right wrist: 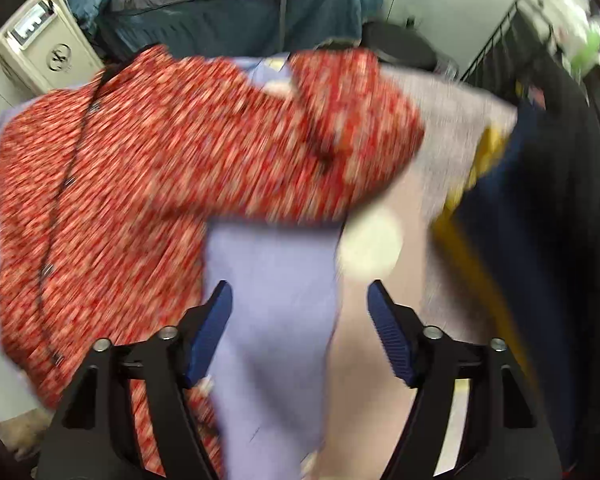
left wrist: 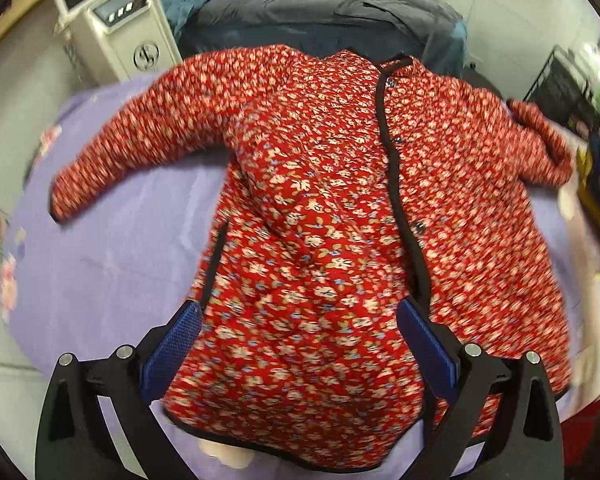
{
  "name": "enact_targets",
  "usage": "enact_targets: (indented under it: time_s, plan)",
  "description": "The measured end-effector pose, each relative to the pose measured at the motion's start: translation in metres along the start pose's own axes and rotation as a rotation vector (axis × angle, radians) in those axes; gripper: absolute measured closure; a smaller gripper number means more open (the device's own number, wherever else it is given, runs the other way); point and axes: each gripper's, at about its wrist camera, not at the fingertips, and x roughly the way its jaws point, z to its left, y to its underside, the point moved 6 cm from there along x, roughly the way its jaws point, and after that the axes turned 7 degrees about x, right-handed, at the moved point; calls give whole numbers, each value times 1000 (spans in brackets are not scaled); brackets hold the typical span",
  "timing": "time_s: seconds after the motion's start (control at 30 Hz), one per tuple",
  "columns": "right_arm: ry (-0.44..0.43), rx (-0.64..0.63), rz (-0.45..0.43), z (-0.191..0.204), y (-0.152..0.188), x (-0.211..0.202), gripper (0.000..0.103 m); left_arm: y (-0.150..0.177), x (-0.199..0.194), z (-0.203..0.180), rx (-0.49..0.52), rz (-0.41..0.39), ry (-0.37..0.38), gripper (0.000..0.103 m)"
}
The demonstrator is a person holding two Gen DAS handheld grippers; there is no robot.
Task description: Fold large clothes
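Lavender sheet covers the surface you work on, and the red floral coat lies spread face up across it, buttoned down its black placket, the hem nearest you. You have it laid out, but I judge the folding barely begun: one sleeve stretches out flat, the other sleeve lies bent back on itself. Your left tool gapes wide over the hem, gripping nothing; your right tool hangs open above bare sheet.

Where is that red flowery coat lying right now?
The red floral coat lies spread, front up, on the lilac sheet, filling the middle of the left wrist view, with dark bedding beyond its collar.
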Motion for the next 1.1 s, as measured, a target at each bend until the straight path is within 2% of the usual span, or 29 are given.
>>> enact_targets:
  time_s: [0.13,0.27,0.3,0.37,0.47,0.6,0.67,0.73,0.77,0.83,0.9,1.1]
  plan:
    - [37,12,11,-3,-62,31,30,3,-5,9,-1,18,-84,6]
    - [59,44,71,-3,-100,71,29,16,-2,23,-38,82,-157,6]
    - [67,46,80,-2,-105,79,29,19,-1,27,-46,97,-164,6]
    - [99,32,96,-1,-115,99,21,24,1,31,-66,129,-182,6]
    - [158,-25,103,1,-120,121,21,26,2,31,-85,152,-181,6]
    - [223,-159,58,10,-118,133,22,22,4,21,-90,164,-167,6]
    - [238,-188,24,8,-118,130,35,18,6,13,-78,168,-159,6]
    - [205,-166,6,2,-119,125,51,14,8,5,-59,167,-151,6]
    - [185,-150,1,-1,-119,121,55,12,8,1,-50,166,-149,6]
    - [140,-110,-36,-9,-124,102,82,7,8,-6,-26,161,-145,6]
    - [137,-77,-104,-23,-138,76,87,3,8,-13,-9,152,-141,6]
    - [-28,211,-251,-104,-179,-9,89,-5,7,-24,7,135,-126,6]
